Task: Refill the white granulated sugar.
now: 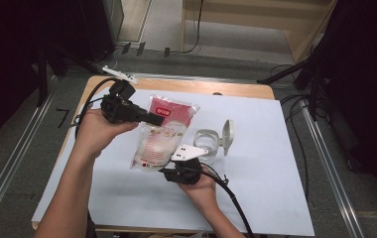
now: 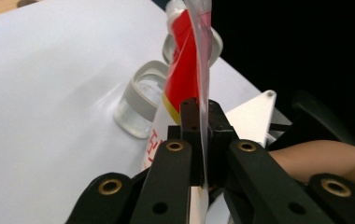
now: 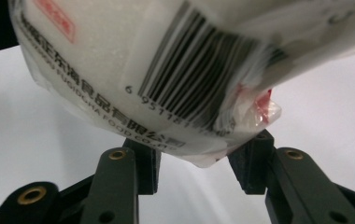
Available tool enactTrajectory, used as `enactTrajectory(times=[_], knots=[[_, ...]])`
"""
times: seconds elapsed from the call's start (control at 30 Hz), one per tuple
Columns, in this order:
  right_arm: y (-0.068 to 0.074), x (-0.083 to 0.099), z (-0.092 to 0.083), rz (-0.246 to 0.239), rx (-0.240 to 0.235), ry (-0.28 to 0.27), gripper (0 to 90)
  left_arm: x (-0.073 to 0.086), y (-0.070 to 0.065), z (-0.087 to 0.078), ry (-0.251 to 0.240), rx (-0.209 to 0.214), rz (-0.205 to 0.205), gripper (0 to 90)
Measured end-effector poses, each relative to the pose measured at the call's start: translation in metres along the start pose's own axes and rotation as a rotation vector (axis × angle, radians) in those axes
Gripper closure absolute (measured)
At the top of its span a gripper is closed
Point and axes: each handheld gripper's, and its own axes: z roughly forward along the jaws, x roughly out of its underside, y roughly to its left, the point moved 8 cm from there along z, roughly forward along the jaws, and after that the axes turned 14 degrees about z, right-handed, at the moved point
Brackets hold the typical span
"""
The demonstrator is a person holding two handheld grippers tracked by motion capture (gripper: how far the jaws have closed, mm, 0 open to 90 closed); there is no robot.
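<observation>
White table (image 1: 276,148), bag (image 1: 161,134) pinched between left fingers (image 2: 192,116)

The bag (image 1: 160,133) is clear plastic with white grains inside, a red band at its top, red print and a black barcode on white. The jar (image 1: 207,143) is clear with a pale grey lid. The desk (image 1: 276,163) is white with a light wooden edge. Both hand-held grippers are black

I count: bags (image 1: 159,134) 1 | clear jars (image 1: 207,144) 1 | my grippers 2 (left (image 1: 152,118), right (image 1: 169,171)) | tables (image 1: 256,163) 1
</observation>
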Motion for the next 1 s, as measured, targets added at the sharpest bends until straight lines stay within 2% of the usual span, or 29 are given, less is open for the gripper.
enactTrajectory(times=[0.1,0.2,0.27,0.3,0.37,0.4,0.47,0.57,0.77,0.87,1.0], knots=[[0.007,0.002,-0.004,0.031,-0.025,0.019,63.3,0.004,0.005,0.009,0.040,-0.035,0.001,88.2],[0.013,0.001,-0.007,0.051,-0.037,0.012,64.4,0.008,0.011,0.015,0.044,-0.047,-0.021,87.6],[0.017,-0.001,-0.012,0.066,-0.044,0.003,64.3,0.012,0.014,0.018,0.053,-0.034,-0.048,86.8],[0.019,-0.002,-0.013,0.075,-0.049,-0.002,64.4,0.014,0.017,0.020,0.057,-0.031,-0.041,86.7],[0.024,-0.001,-0.014,0.062,-0.033,0.014,64.5,0.016,0.015,0.027,0.061,0.005,-0.063,87.1],[0.026,-0.001,-0.014,0.065,-0.034,0.017,64.7,0.016,0.015,0.030,0.071,0.007,-0.054,87.6],[0.027,-0.001,-0.013,0.099,-0.044,0.010,65.0,0.014,0.011,0.034,0.077,0.005,-0.063,87.8],[0.027,-0.001,-0.015,0.113,-0.052,-0.008,65.3,0.011,0.009,0.033,0.072,0.002,-0.057,87.8],[0.025,-0.002,-0.018,0.084,-0.044,-0.024,67.1,0.007,0.006,0.023,0.059,-0.029,-0.039,87.4],[0.025,-0.004,-0.021,0.096,-0.078,-0.046,68.0,0.004,0.004,0.019,0.039,-0.029,-0.027,83.1],[0.026,-0.006,-0.025,0.093,-0.088,-0.066,68.5,0.002,0.003,0.018,0.021,-0.013,-0.012,81.7]])
